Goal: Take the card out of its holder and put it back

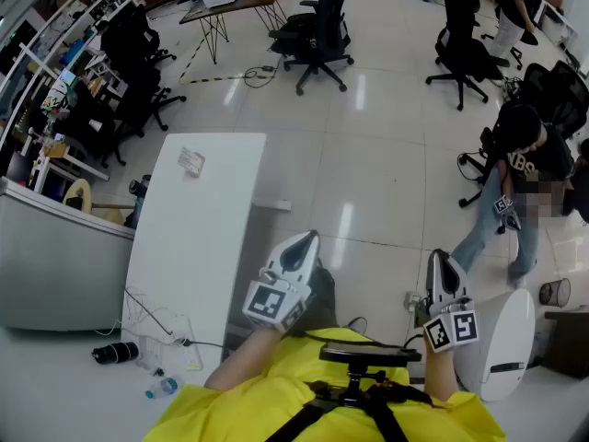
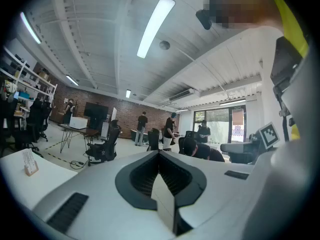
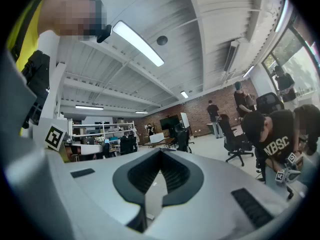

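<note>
The card in its small clear holder stands near the far end of a long white table, and it also shows at the far left of the left gripper view as the same holder. My left gripper is held close to my body, right of the table and well short of the holder, jaws shut with nothing between them. My right gripper is further right over the floor, also shut and empty. Both point out into the room.
A grey counter stands left of the table, with bottles and cables on the floor beside it. A white rounded unit sits at my right. A person crouches at the right, and office chairs stand beyond.
</note>
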Action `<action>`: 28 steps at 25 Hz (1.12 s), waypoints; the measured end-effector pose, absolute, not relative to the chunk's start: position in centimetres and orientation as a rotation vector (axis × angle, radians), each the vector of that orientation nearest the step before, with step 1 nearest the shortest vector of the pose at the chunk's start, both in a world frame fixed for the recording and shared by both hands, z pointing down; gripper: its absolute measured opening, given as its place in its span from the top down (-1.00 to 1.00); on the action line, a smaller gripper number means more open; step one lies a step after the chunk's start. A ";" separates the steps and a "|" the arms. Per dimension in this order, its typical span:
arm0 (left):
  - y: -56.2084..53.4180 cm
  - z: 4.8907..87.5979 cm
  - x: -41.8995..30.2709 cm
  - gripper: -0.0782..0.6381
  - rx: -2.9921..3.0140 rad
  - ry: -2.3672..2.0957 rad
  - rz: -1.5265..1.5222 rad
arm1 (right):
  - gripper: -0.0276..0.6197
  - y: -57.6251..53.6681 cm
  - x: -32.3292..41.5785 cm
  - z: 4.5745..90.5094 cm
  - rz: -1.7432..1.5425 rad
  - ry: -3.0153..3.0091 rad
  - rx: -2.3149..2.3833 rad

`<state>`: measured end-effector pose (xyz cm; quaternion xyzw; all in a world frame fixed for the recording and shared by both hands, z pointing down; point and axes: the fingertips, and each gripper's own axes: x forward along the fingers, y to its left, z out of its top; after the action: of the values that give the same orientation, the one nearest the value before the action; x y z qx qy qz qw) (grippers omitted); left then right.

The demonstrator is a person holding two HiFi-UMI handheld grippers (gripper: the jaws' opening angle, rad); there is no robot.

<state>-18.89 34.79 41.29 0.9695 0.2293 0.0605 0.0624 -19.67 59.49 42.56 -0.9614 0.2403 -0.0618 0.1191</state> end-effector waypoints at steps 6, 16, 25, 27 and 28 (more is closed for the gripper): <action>28.7 40.5 -8.3 0.78 2.926 0.670 0.118 | 0.91 53.2 -8.6 42.2 -0.198 0.749 -2.822; 14.4 36.4 3.7 0.78 3.000 0.418 0.010 | 0.91 35.9 8.1 36.1 -0.074 1.095 -2.745; 1.1 38.0 6.0 0.78 3.013 -0.238 0.059 | 0.90 19.4 20.3 38.5 -0.212 1.716 -2.459; -1.1 38.5 5.6 0.78 2.995 -0.412 0.086 | 0.90 16.8 22.7 38.6 -0.221 1.838 -2.379; -2.2 39.0 5.0 0.78 2.982 -0.503 0.098 | 0.90 15.5 23.7 38.8 -0.227 1.899 -2.331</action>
<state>5.05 -2.16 38.96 0.9839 -0.1659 0.0323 0.0581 23.72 15.53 38.81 -0.7714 0.6287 -0.0751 0.0632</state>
